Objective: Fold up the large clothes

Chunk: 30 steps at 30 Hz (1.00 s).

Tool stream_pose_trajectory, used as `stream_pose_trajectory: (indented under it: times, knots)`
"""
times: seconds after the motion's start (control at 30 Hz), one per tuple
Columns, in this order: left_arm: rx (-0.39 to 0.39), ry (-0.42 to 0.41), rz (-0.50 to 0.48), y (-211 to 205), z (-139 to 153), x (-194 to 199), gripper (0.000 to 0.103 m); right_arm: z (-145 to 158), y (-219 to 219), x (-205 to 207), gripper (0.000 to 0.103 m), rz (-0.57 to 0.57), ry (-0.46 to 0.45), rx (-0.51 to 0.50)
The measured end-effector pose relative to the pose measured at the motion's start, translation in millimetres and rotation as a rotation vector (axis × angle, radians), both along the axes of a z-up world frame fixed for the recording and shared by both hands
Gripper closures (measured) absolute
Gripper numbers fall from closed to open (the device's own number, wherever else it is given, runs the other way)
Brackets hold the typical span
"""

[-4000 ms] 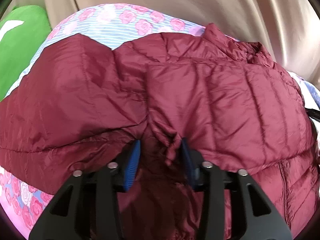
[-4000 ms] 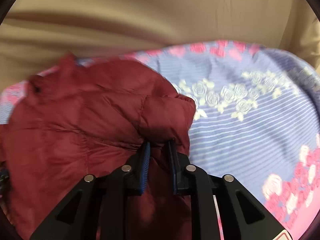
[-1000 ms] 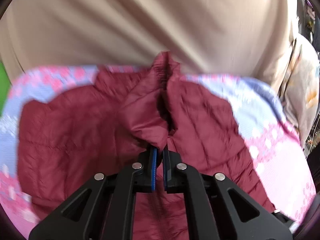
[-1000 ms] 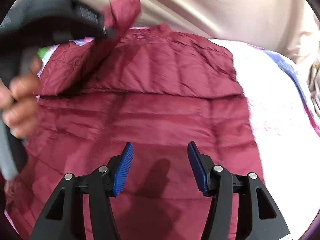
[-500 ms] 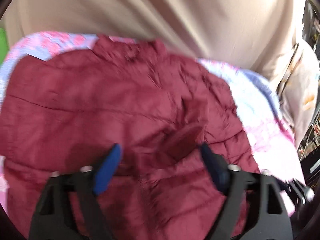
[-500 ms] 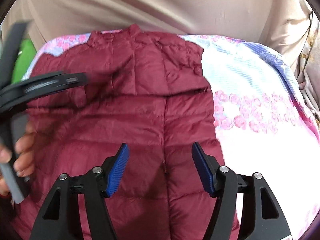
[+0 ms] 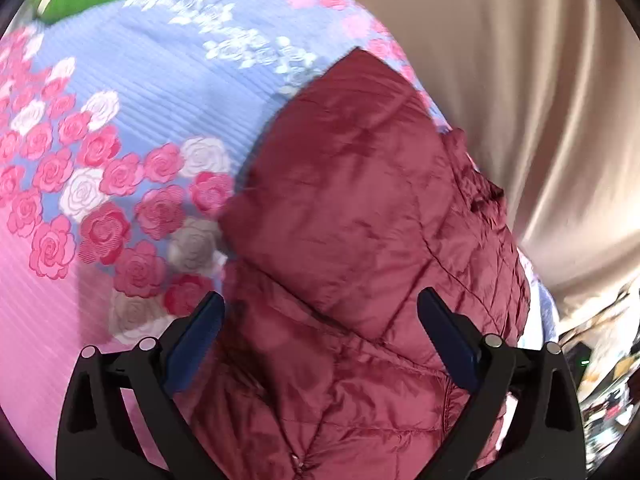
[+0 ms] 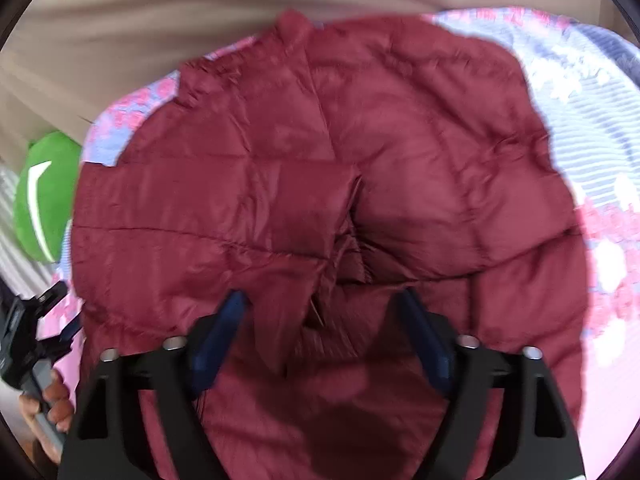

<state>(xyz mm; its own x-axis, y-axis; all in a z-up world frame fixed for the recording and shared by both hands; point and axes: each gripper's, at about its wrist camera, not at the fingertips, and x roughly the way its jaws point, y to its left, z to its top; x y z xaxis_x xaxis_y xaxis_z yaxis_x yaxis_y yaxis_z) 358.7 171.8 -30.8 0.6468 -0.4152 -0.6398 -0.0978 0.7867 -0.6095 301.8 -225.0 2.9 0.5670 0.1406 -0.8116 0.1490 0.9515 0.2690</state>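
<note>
A floral bedspread (image 7: 132, 128), blue-striped with pink and white roses and turning plain pink toward the near edge, covers the bed, and beige curtain folds (image 7: 520, 80) hang behind it. On the bedspread lies the maroon quilted puffer jacket (image 8: 320, 168), spread wide with both sleeves folded in across its body so that the cuffs meet near the middle in a small bunch of creases; its collar points toward the curtain. A green cushion (image 8: 44, 196) with a white mark sits beyond the jacket's left edge in the right wrist view. The left gripper (image 7: 320, 332) is angled steeply down over the jacket's left side, where the folded sleeve lies over the body panel; its jaws stand wide apart and are opening a little further, with the fabric below and between them but neither blue pad pressing on it. The right gripper (image 8: 322, 332) also tilts steeply down, poised over the lower middle of the jacket just before the bunched cuffs; its jaws are apart and closing, with the creased fabric in the gap but not yet pinched, though blur makes the pad edges soft. At the lower left edge of the right wrist view, the person's left hand (image 8: 48, 404) wraps its fingers round the grey handle of the other tool, beside the jacket's edge.
</note>
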Motion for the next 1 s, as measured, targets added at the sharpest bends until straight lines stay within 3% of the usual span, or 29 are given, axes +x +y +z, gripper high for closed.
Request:
stream_pose_trajectory:
  times: [0.03,0.1,0.2,0.27,0.33,0.4,0.43,0.5,0.63,0.7,0.83,0.87,0.9,0.93,1.0]
  knots:
    - [0.000,-0.001,-0.006,1.4,-1.0,-0.9,0.009,-1.3,4.3,3.4,0.053,0.000,0.002,-0.012]
    - [0.009,-0.007,-0.021,2.6,1.8,2.2,0.014,3.8,13.3,9.2,0.092,0.023,-0.013,-0.017]
    - [0.017,-0.011,-0.012,2.4,7.0,10.5,0.018,39.8,20.5,13.8,0.099,0.028,-0.114,-0.058]
    - [0.007,-0.016,-0.002,0.3,11.5,14.5,0.018,74.7,25.9,10.1,0.100,0.040,-0.237,-0.119]
    - [-0.002,-0.029,-0.004,-2.0,15.8,16.1,0.018,121.3,23.1,-1.3,0.100,0.027,-0.416,-0.170]
    - [0.010,-0.045,-0.012,-6.6,17.8,12.9,0.018,145.3,8.5,-3.8,0.100,-0.015,-0.491,-0.181]
    - [0.016,-0.045,-0.018,-8.3,17.3,10.8,0.018,148.4,-1.5,-2.0,0.100,-0.047,-0.495,-0.197]
    - [-0.006,-0.035,-0.047,-13.6,13.6,3.5,0.018,132.7,-24.0,16.9,0.100,-0.112,-0.419,-0.228]
    - [-0.016,-0.029,-0.109,-30.1,10.3,-8.9,0.018,63.0,-62.7,45.3,0.100,-0.164,-0.220,-0.161]
    - [-0.025,-0.028,-0.139,-39.5,11.7,-6.9,0.018,47.4,-62.3,46.5,0.100,-0.158,-0.213,-0.156]
    - [0.000,0.001,-0.129,-48.4,7.9,18.4,0.018,47.8,-55.0,49.0,0.099,-0.139,-0.225,-0.133]
    - [0.010,0.007,-0.110,-47.6,5.6,22.3,0.023,51.2,-54.4,48.3,0.099,-0.130,-0.230,-0.135]
    - [0.028,0.006,-0.085,-46.4,3.9,31.4,0.037,56.9,-52.0,50.0,0.099,-0.112,-0.245,-0.138]
    - [0.043,0.008,-0.065,-44.8,4.1,36.7,0.044,64.2,-49.0,48.5,0.099,-0.093,-0.263,-0.138]
    - [0.079,-0.007,-0.030,-39.4,6.6,48.3,0.073,85.3,-40.2,34.8,0.099,-0.025,-0.333,-0.112]
